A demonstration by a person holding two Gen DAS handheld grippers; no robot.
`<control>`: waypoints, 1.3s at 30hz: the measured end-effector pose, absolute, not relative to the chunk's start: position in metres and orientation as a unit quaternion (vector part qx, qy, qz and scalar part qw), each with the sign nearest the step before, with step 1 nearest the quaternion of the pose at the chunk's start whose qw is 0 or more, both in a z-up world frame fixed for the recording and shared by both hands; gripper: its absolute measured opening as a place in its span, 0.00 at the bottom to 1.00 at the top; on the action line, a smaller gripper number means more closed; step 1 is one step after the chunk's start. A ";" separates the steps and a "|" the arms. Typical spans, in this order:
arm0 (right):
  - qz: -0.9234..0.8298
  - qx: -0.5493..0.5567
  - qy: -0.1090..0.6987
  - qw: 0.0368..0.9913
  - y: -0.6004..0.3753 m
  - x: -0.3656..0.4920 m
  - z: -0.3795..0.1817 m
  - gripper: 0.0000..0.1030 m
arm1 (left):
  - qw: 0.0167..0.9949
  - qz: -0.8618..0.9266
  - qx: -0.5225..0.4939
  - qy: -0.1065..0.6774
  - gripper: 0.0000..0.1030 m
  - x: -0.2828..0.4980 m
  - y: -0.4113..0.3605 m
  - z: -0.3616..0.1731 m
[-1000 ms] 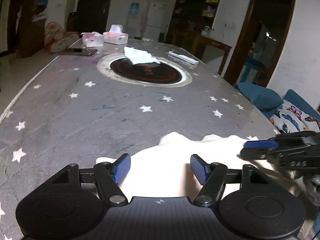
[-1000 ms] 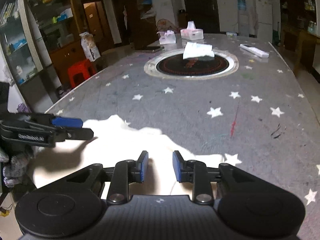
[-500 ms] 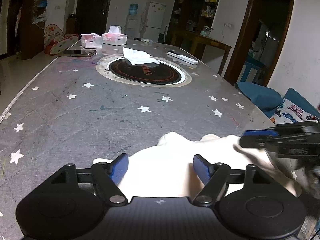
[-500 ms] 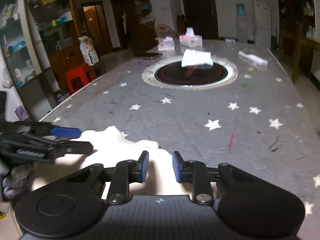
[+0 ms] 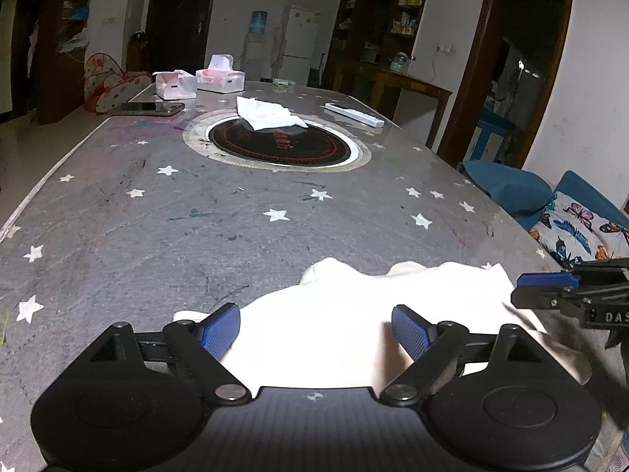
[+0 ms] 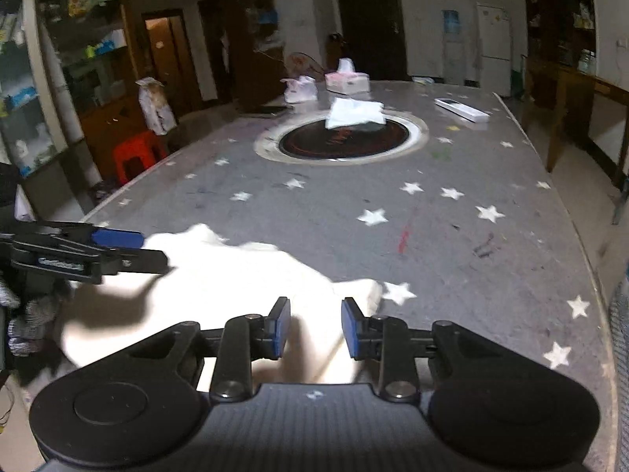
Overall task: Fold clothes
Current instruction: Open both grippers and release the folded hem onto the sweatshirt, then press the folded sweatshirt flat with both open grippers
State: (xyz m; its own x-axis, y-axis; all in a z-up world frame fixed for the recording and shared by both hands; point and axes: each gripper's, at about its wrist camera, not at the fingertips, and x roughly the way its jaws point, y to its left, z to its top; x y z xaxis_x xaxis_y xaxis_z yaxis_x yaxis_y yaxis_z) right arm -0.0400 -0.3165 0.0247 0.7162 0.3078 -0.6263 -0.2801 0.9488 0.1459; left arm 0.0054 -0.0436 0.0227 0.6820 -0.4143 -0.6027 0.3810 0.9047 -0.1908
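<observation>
Left gripper: jaws wide apart, nothing between the blue pads, hanging over the near edge of the white garment. Right gripper: jaws also apart, narrower gap, empty, over the right end of the same garment.

I see the garment lying rumpled on the near end of the grey star-print table, close to the near edge. It's overexposed, so I can't make out folds or what kind of clothing it is. In the right wrist view its right edge looks doubled over near a printed star.

Each gripper shows in the other's camera: the right gripper comes in from the right of the left wrist view, just beside the garment's right end; the left gripper comes in from the left of the right wrist view, over the garment's left end. Can't tell whether either touches the cloth.

Far side of the table: round dark inset burner with a crumpled white cloth on its far rim, two tissue boxes, a phone at far left, a white remote at far right. Right wrist view is slightly motion-blurred.
</observation>
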 end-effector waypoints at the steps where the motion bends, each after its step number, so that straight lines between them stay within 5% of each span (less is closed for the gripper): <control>1: 0.165 0.015 0.339 0.926 -0.314 -0.043 0.026 0.27 | 0.918 -0.217 -0.026 0.332 0.84 0.003 -0.043 0.025; 14: 0.170 -0.098 0.332 0.923 -0.290 -0.103 0.012 0.27 | 0.916 -0.247 -0.006 0.315 0.83 -0.061 -0.035 0.026; 24: 0.184 -0.084 0.297 0.933 -0.290 -0.123 0.029 0.24 | 0.923 -0.223 -0.016 0.312 0.83 -0.072 -0.021 0.024; 36: 0.194 -0.062 0.307 0.930 -0.293 -0.113 0.030 0.21 | 0.935 -0.188 -0.016 0.299 0.74 -0.073 -0.014 0.030; 39: 0.203 -0.059 0.312 0.926 -0.284 -0.103 0.021 0.21 | 0.934 -0.194 -0.018 0.300 0.61 -0.069 -0.019 0.027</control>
